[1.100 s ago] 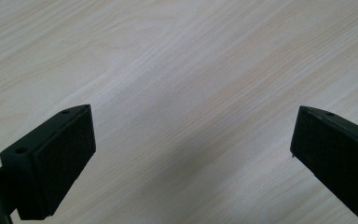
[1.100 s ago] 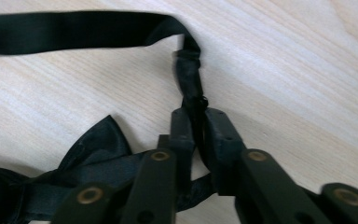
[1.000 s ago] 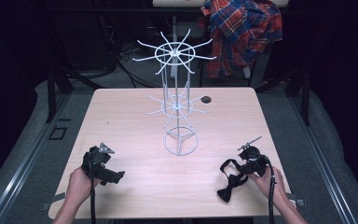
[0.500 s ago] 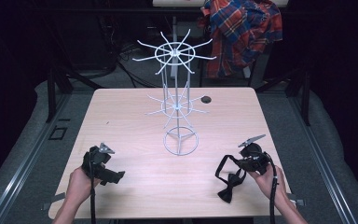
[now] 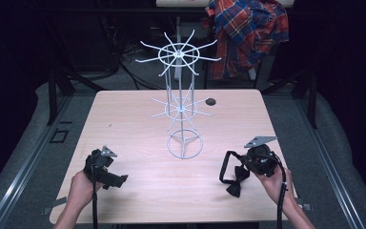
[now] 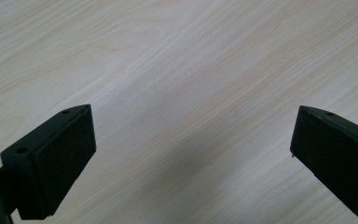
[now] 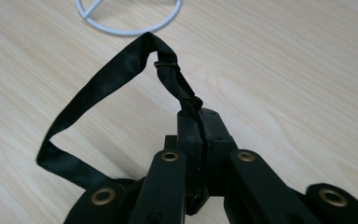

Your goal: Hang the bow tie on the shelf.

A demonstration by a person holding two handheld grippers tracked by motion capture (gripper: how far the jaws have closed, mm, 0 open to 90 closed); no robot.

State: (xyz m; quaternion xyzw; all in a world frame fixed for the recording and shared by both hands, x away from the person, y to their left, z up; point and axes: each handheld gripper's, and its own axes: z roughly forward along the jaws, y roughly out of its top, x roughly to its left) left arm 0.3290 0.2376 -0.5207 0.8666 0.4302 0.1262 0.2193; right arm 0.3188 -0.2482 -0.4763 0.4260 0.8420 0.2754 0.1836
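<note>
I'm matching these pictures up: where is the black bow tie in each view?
High view: bow tie at lower right, hanging from the right gripper.
Left gripper view: not in it.
Right gripper view: its strap loops up left of centre.
Shared landmark: the white wire stand's ring base.

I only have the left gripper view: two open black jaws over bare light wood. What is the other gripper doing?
Observer: The right gripper is shut on the strap of a black fabric bow tie.
Operator: Is the tie off the table?
Observer: Its bow hangs below the gripper near the light wooden table; contact is unclear.
Operator: Anything to hang it on?
Observer: A white wire two-tier hook stand stands mid-table, its hooks bare.
</note>
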